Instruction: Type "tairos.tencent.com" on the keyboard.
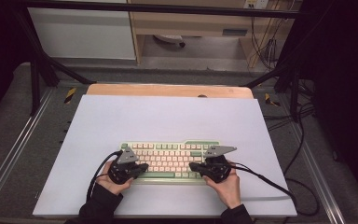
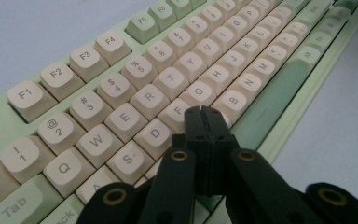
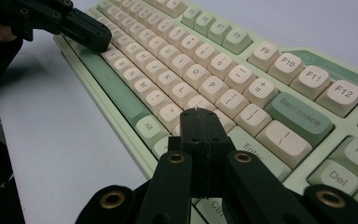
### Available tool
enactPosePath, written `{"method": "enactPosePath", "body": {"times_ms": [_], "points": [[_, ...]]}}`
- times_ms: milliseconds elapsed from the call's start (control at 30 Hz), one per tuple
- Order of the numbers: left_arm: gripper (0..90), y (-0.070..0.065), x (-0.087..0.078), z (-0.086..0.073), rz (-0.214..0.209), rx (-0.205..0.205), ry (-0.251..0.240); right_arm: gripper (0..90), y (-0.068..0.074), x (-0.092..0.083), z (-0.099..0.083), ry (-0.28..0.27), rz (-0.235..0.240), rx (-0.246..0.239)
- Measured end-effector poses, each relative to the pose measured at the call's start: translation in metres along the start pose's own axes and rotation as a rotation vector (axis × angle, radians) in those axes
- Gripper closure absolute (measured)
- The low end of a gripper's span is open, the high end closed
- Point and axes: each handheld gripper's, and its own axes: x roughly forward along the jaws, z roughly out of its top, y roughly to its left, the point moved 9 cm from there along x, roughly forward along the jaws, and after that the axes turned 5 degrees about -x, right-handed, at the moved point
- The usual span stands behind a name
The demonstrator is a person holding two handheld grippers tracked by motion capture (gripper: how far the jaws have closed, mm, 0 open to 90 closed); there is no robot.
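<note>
A green-and-cream keyboard (image 1: 170, 161) is seen lying flat on a pale sheet (image 1: 168, 121) that covers the bench (image 1: 168, 90), toward the near edge, long side across the high view.

Left hand-held gripper (image 1: 142, 168): held in the person's left hand (image 1: 113, 182) over the keyboard's left end, pointed inward toward the middle. Jaws are pressed together, nothing between them. In the left gripper view the closed tip (image 2: 202, 112) is seen low over the letter rows, just above the F/V/B area, next to the green space bar (image 2: 279, 91). Contact with a key cannot be told.

Right hand-held gripper (image 1: 193, 166): held in the right hand (image 1: 227, 185) over the keyboard's right end, pointed inward as well. Jaws are likewise together and empty. In the right gripper view the tip (image 3: 197, 114) is seen above the bottom rows, near the Alt key (image 3: 147, 127) and short of Enter (image 3: 254, 149); Backspace (image 3: 298, 118) sits further right. Touching or just hovering cannot be told.

The left gripper is also seen in the right gripper view, top left (image 3: 100, 39), at the far end of the space bar. The two tips are kept well apart, with the middle of the keyboard between them. A cable (image 1: 270, 182) is trailed from the right gripper across the sheet.
</note>
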Motion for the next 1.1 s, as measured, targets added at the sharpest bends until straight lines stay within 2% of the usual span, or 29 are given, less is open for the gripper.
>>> {"method": "enactPosePath", "body": {"times_ms": [567,1100], "points": [[89.9,0.002,-0.008,0.004,0.003,-0.012,-0.021,90.0,-0.002,-0.001,-0.003,0.003,-0.001,0.002],[89.8,0.021,-0.010,0.013,0.041,-0.047,-0.044,90.0,-0.002,0.001,-0.003,0.007,0.002,0.005]]}}
